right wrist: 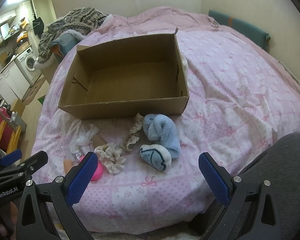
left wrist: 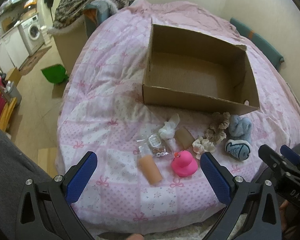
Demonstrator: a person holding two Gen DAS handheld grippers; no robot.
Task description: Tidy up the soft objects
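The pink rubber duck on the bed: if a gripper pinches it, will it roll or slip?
The pink rubber duck looks smooth and rounded, so it may slip between the pads. It probably is light and hollow. The quilt under it is soft, so it may tip.

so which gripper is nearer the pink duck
Left. The pink duck lies just ahead between the left gripper fingers, toward its right one. The right gripper is off to the duck's right, facing the blue plush.

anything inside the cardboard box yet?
Nothing visible. The cardboard box shows only its bare corrugated floor in both views. The strip of floor just behind the near wall is hidden from both cameras. The blue plush toy and pink duck lie outside on the bed.
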